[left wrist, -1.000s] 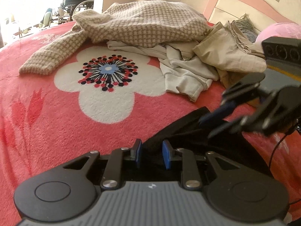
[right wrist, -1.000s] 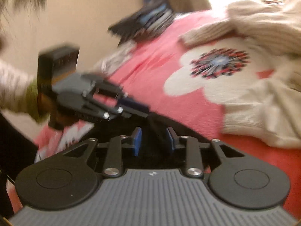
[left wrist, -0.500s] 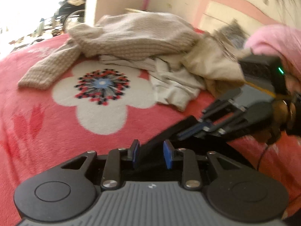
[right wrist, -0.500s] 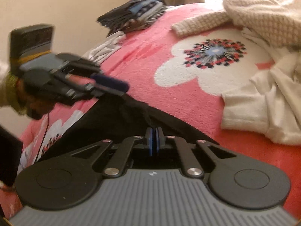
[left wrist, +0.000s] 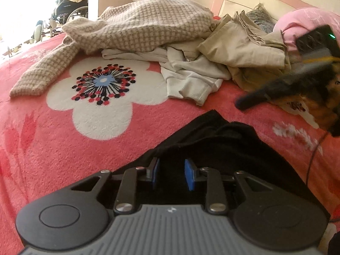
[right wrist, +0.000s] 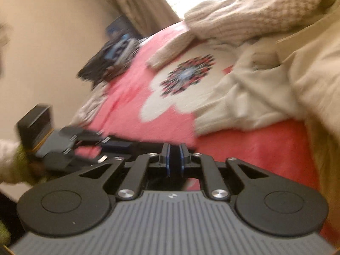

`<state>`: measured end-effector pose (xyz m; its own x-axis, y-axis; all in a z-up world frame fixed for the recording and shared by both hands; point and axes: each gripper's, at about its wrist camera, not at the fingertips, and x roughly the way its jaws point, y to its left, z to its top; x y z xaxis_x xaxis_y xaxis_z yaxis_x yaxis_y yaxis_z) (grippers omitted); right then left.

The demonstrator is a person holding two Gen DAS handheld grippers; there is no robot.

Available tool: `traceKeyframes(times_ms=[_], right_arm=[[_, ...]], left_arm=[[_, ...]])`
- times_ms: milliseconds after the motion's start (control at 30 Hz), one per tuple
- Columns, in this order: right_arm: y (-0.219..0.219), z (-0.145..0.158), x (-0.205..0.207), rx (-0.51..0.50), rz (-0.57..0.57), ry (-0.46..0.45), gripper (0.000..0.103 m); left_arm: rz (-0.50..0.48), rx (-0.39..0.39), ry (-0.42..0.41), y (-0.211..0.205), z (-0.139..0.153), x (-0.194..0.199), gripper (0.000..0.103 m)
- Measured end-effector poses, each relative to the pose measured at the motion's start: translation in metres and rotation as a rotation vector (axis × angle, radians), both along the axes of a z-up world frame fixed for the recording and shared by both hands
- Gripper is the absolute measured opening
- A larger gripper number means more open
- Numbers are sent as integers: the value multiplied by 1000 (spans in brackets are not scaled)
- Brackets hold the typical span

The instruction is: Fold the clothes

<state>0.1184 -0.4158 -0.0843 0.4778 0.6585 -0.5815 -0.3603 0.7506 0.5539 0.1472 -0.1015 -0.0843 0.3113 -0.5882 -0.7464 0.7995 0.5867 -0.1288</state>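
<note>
On the pink blanket point(left wrist: 53, 148), black garment point(left wrist: 223, 140) lying flat, left gripper point(left wrist: 171, 174) spread just above its near edge, right gripper point(right wrist: 174, 161) pinching dark fabric between nearly closed pads, unfolded clothes pile point(left wrist: 191, 48) beyond.

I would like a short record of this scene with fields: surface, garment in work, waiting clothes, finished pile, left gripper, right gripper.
surface: pink blanket with a white flower print
garment in work: black garment, lying flat in front of the left gripper
waiting clothes: checked sweater, white garment, beige garment, heaped together
finished pile: dark folded stack near the wall, blurred
left gripper: open, over the black garment
right gripper: pads nearly together; grip unclear in the blur
</note>
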Motion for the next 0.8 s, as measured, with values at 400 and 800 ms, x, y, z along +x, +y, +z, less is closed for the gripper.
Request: traceKeyframes(times_ms=[400, 800], right_arm=[[3, -27, -6, 105, -23, 113, 1], [-35, -42, -17, 392, -235, 276, 7]], left_arm=[[28, -20, 17, -4, -1, 10, 28], [40, -31, 44, -2, -5, 14, 32]])
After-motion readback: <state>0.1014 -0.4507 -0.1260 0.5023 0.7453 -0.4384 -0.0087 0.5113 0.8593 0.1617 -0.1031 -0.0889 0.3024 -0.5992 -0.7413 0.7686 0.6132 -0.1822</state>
